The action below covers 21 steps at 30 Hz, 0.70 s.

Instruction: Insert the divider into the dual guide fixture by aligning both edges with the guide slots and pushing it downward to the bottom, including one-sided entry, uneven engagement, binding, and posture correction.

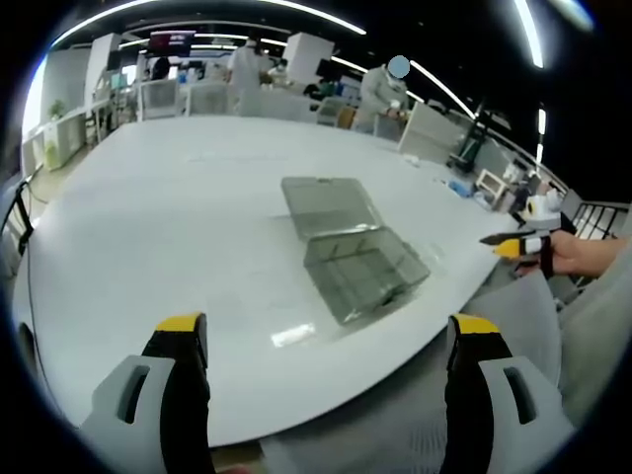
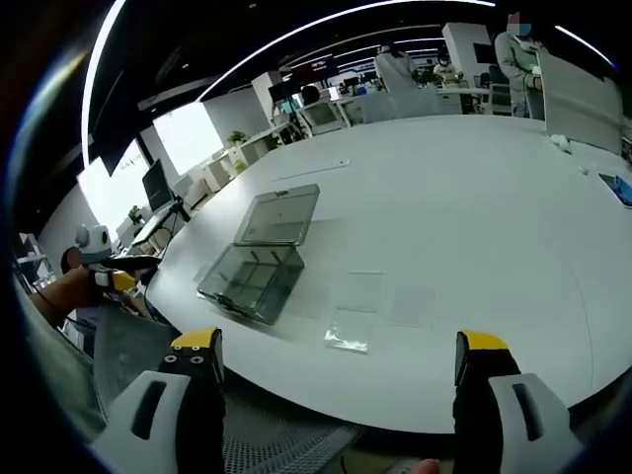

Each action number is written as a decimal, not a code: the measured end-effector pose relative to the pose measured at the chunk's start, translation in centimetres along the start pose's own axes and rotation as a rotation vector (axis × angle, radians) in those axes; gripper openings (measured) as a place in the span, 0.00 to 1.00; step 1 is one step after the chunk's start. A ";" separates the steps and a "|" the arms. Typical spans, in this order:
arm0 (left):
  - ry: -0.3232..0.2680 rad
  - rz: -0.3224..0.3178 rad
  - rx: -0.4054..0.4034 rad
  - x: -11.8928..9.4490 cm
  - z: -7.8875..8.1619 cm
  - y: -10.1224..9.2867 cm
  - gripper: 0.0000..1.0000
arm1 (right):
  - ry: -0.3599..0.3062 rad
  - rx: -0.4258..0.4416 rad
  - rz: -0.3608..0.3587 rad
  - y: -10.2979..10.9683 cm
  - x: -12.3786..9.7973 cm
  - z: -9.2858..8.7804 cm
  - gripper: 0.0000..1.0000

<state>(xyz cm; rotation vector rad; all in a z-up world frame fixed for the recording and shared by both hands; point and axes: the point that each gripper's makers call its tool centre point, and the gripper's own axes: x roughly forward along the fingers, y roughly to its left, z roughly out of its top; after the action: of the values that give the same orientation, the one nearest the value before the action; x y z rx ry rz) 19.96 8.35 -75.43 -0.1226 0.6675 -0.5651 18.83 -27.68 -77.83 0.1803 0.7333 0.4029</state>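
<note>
Hovering wide open and empty, left gripper (image 1: 321, 341) and right gripper (image 2: 336, 354) haven't touched the clear plastic hinged fixture box (image 1: 354, 247), centre frame, nor the small transparent divider (image 2: 348, 340) lying flat.

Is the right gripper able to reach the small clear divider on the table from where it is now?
Probably yes. The right gripper is open and the divider lies flat on the white table just ahead of its jaws, with nothing between them. The clear box stands off to one side, apart from the divider.

Open-plan lab: workstations (image 1: 178, 94), lab-coated staff (image 1: 380, 94)
</note>
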 end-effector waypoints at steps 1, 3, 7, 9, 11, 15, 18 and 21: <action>0.000 0.000 -0.001 0.0 0.0 0.0 0.99 | 0.001 -0.002 0.000 0.0 0.0 0.0 0.96; -0.001 -0.001 -0.002 0.0 0.0 0.0 0.99 | 0.001 -0.003 0.001 0.1 0.0 0.0 0.96; 0.000 0.000 -0.005 0.0 0.0 0.0 0.99 | 0.002 -0.001 0.002 0.1 0.1 0.0 0.96; 0.000 0.000 -0.005 0.0 0.0 0.0 0.99 | 0.002 -0.001 0.002 0.1 0.1 0.0 0.96; 0.000 -0.001 -0.005 0.0 0.0 0.0 0.99 | 0.001 0.000 0.001 0.1 0.1 0.0 0.96; 0.000 -0.004 -0.004 0.2 0.0 -0.1 0.99 | 0.001 0.001 0.000 0.1 0.0 0.0 0.96; 0.001 -0.005 -0.002 0.2 0.0 -0.1 0.99 | 0.000 0.001 0.000 0.0 0.0 0.0 0.96; -0.002 -0.005 -0.005 0.2 0.1 -0.1 0.99 | 0.002 0.002 -0.002 -0.1 0.0 -0.1 0.96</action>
<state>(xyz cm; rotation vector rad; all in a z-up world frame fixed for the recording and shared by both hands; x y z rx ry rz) 20.13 8.18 -75.48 -0.1291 0.6671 -0.5680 18.81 -27.75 -77.90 0.1814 0.7355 0.4007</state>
